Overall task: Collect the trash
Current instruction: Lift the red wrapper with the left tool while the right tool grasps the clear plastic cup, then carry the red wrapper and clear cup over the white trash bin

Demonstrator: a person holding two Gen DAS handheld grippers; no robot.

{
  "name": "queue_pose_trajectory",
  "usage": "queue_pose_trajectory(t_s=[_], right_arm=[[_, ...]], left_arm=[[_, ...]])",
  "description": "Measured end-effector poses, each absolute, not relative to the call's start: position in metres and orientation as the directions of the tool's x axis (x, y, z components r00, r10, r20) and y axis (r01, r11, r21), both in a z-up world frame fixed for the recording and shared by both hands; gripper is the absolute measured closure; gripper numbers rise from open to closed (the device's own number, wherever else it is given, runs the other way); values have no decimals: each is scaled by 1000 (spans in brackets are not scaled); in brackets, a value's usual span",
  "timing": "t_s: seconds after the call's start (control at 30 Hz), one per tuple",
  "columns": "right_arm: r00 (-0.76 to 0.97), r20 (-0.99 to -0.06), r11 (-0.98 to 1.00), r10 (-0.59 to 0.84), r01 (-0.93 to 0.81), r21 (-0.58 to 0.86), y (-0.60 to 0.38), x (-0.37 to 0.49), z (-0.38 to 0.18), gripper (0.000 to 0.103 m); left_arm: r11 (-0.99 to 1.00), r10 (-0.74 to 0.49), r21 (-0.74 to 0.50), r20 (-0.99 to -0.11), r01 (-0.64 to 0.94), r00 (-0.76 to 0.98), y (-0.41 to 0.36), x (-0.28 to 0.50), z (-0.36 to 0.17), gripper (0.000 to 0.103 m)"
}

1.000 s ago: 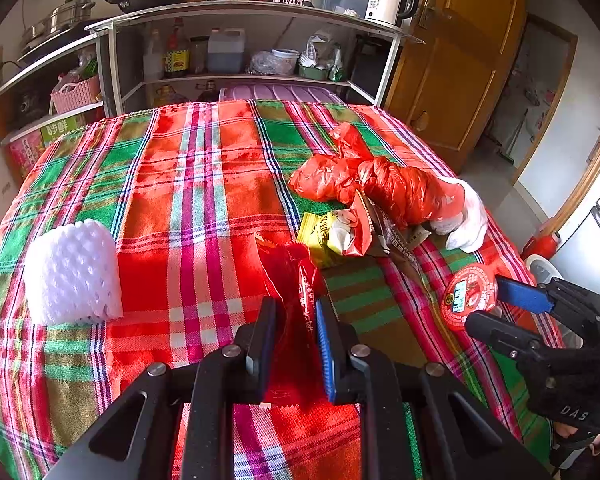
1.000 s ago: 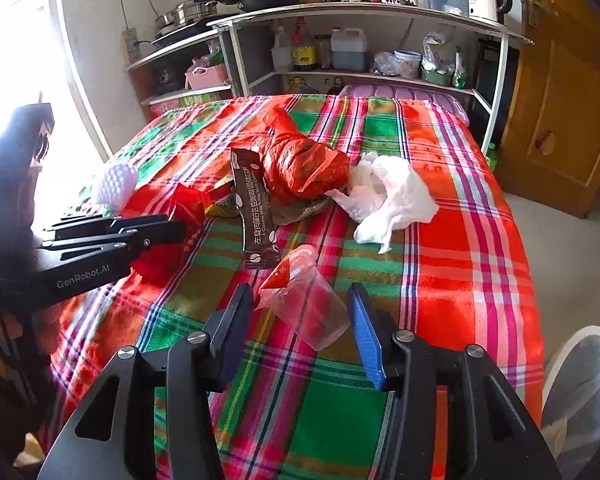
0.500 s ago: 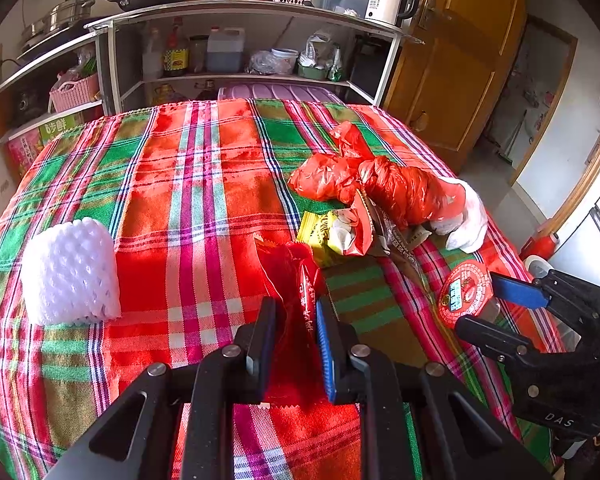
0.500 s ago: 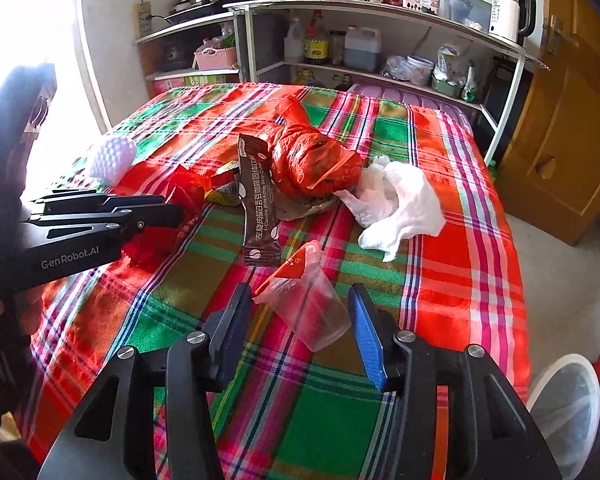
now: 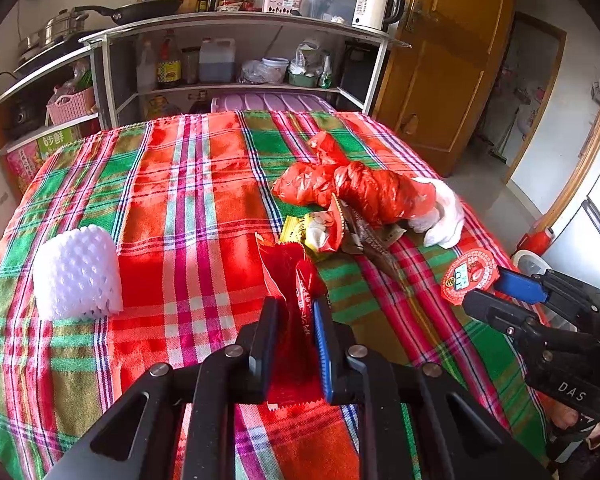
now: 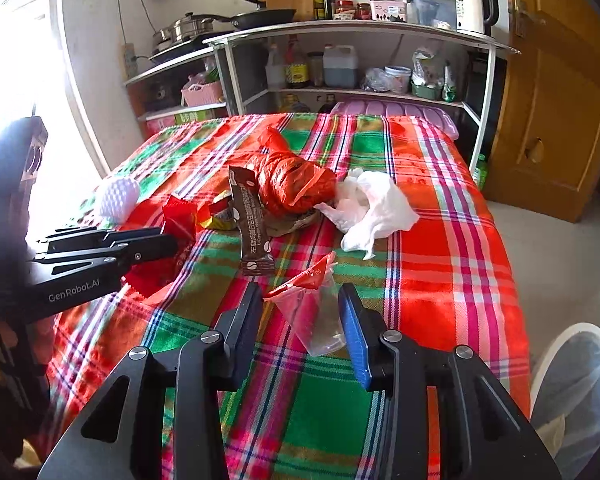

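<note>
My left gripper (image 5: pixel 296 312) is shut on a red snack wrapper (image 5: pixel 286 264) that stands up from the plaid tablecloth (image 5: pixel 204 200). From the right wrist view this gripper (image 6: pixel 172 246) is at the left, still gripping the red wrapper (image 6: pixel 180 220). My right gripper (image 6: pixel 300 300) straddles a clear plastic cup (image 6: pixel 320 320) lying on its side with a red peel lid (image 6: pixel 304 278). Its jaws are closing, and the pads look just short of pressing the cup. In the left wrist view the right gripper (image 5: pixel 496 292) is at the right, behind the lid (image 5: pixel 470 276).
A pile in the middle holds a red plastic bag (image 6: pixel 292 180), a white bag (image 6: pixel 374 208), a brown wrapper (image 6: pixel 252 220) and a yellow wrapper (image 5: pixel 304 232). A white foam net (image 5: pixel 76 272) lies at the left. A lined white bin (image 6: pixel 572 380) stands beyond the right edge. Shelves stand behind.
The right gripper's jaws have narrowed around the clear cup. The left gripper has kept its hold on the red wrapper and has not moved.
</note>
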State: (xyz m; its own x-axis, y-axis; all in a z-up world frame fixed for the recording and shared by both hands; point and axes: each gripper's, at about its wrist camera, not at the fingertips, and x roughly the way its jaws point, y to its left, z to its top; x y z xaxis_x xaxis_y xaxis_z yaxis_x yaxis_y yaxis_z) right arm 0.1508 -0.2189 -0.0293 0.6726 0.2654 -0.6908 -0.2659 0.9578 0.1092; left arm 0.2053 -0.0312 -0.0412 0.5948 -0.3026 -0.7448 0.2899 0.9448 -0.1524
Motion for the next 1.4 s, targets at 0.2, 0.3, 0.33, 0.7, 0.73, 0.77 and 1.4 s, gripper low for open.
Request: queue_pose_trajectory(t_s=[0.2,0.3,0.33,0.7,0.73,0.77,1.4], right_arm=[[696,-660,957,284,-250,148,-229,138,-19,63],[704,-651,958,284,-235,163,-236,132,-16,63],[705,-650,958,285,-229,171,-239,130,-16,63],[762,-610,974,217,-126,189,-281,100,2,63],[769,-606,976,204,-111,187,-287,95,4,63],[774,-604,978,191,-98,183,-292,92,5,63],[748,-653,951,-123,276,138,-447,10,1,63]], left_arm=[[936,-321,-149,-730,319,603,-37,192,-31,85],[928,-338,-148,-724,343,602,-43,185,-27,85],[923,-347,-150,-719,353,602,-46,183,-25,85],[876,-422,-149,-695,459,582,-91,169,-9,85],[871,-428,-147,-693,468,579,-95,168,-8,85],[866,-434,-144,-692,479,577,-100,167,-6,85],[633,-622,-198,-705,749,339,-286,141,-13,85]])
